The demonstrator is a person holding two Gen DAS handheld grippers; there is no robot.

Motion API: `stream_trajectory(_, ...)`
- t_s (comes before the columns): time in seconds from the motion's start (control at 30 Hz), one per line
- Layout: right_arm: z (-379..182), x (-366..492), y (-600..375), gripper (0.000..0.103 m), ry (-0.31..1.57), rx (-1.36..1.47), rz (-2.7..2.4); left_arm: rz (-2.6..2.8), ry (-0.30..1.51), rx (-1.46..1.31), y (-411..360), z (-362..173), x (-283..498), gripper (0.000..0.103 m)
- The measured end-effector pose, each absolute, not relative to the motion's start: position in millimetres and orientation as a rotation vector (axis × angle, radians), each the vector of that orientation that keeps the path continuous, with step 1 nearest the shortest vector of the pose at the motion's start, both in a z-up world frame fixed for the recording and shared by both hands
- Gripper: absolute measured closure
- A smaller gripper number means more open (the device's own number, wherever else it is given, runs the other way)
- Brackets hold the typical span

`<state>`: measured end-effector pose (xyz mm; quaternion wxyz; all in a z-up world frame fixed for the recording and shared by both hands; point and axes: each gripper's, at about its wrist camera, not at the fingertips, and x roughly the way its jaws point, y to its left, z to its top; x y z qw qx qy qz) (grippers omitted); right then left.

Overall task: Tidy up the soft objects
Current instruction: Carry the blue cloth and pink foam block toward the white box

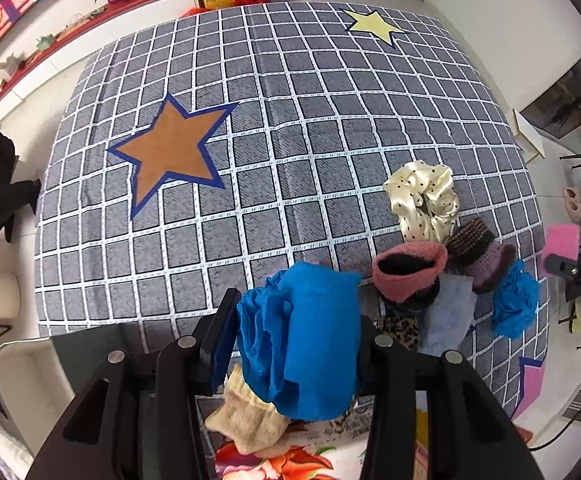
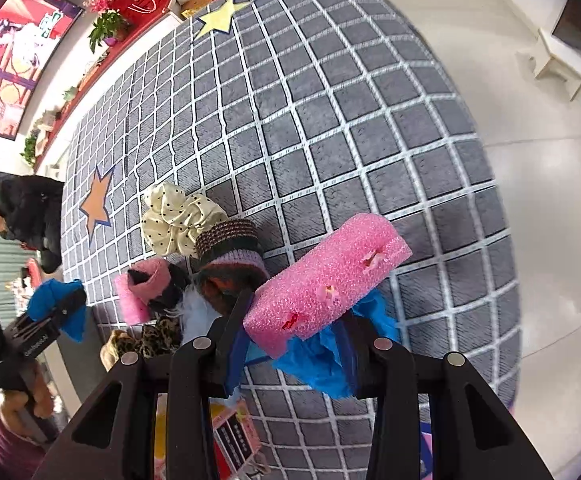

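My left gripper [image 1: 294, 344] is shut on a crumpled blue cloth [image 1: 310, 340], held above the near edge of the grey grid rug [image 1: 250, 120]. It also shows in the right wrist view [image 2: 56, 308]. My right gripper [image 2: 294, 336] is shut on a pink foam block [image 2: 330, 276], above another blue cloth [image 2: 322, 364]. On the rug lie a cream polka-dot scrunchie [image 1: 422, 200], a pink knit piece [image 1: 408, 270], a striped knit piece [image 1: 478, 248], a light blue cloth [image 1: 448, 316], a leopard-print piece [image 1: 400, 330] and a second blue cloth [image 1: 516, 300].
A beige knit sock [image 1: 246, 416] lies under my left gripper on a floral-print surface [image 1: 290, 460]. A second pink foam piece [image 2: 130, 300] lies by the pile. A person in black [image 2: 26, 216] sits at the rug's left edge. A white stool [image 2: 562, 64] stands on the floor at right.
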<state>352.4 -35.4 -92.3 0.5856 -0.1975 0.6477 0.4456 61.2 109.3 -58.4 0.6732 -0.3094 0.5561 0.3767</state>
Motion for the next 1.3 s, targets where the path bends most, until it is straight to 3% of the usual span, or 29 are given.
stream_trajectory(0.6,-32.3,297.6,-111.5,0.062,1.434,-0.491,1.039,0.780,1.280,-0.523,-3.6,6.6,49.3,0.054)
stream_trajectory(1.3,-32.9,252.1,-182.7,0.062,1.344,-0.750,1.299,0.947,1.238,-0.628,-129.7,14.6,29.4,0.054)
